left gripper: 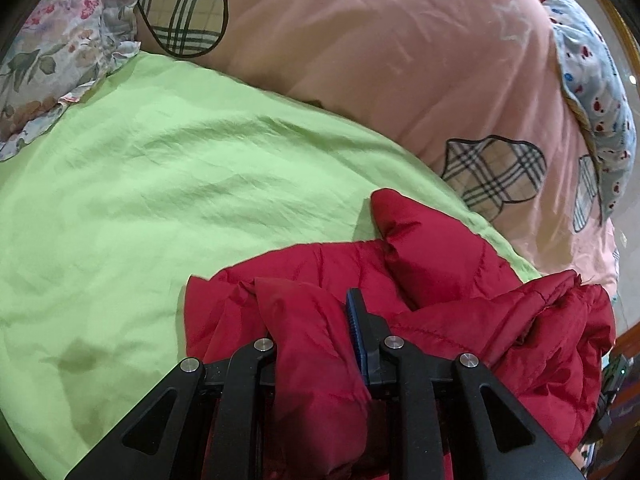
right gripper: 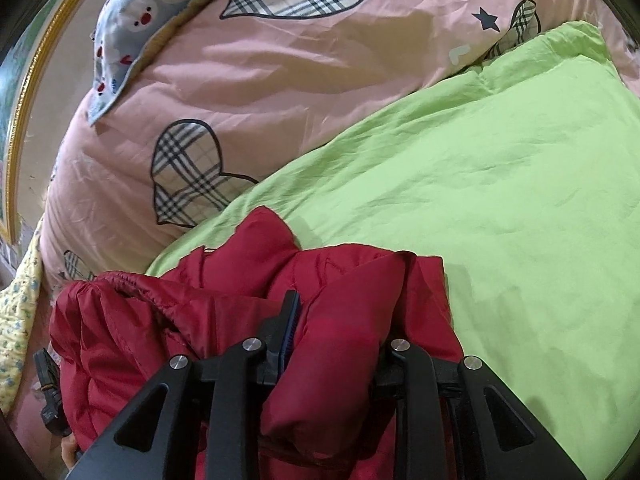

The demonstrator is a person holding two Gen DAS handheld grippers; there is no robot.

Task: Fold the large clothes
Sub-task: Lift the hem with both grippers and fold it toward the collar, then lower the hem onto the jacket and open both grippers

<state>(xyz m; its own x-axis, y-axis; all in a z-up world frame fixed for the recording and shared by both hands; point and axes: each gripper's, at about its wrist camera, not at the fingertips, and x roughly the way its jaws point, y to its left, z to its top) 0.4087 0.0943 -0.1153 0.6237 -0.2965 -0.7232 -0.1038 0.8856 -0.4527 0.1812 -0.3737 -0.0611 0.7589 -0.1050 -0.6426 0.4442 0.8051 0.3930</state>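
- The red puffer jacket (left gripper: 420, 280) lies bunched at the near edge of the bed, partly on the green sheet (left gripper: 160, 200) and partly hanging off that edge; the pink quilt (left gripper: 380, 60) with plaid hearts rises behind it, well apart from the grippers.
- The left gripper (left gripper: 316, 344) is clenched on a thick roll of the jacket; padded fabric fills the space between its jaws, and one blue ribbed pad (left gripper: 356, 332) shows against the cloth.
- The right gripper (right gripper: 340, 340) likewise grasps a fat fold of the jacket (right gripper: 320, 320), with cloth bulging out between the fingers.
- Handling, as I judge it: soft, quilted and light for its bulk, with a smooth shiny shell that looks slippery. It will spring back and slide, so a deep bite across a seam or hem should hold better than a pinch of loose shell.
- An elastic-gathered opening (right gripper: 132, 284), a cuff or hem, sits on the jacket's side towards the quilt; which it is I cannot tell.
- A rounded lobe (left gripper: 400, 216) sticks up towards the far side of the bed.
- The crumpled mass runs roughly along the bed's near edge, between the two grippers; collar and hem ends cannot be told apart.
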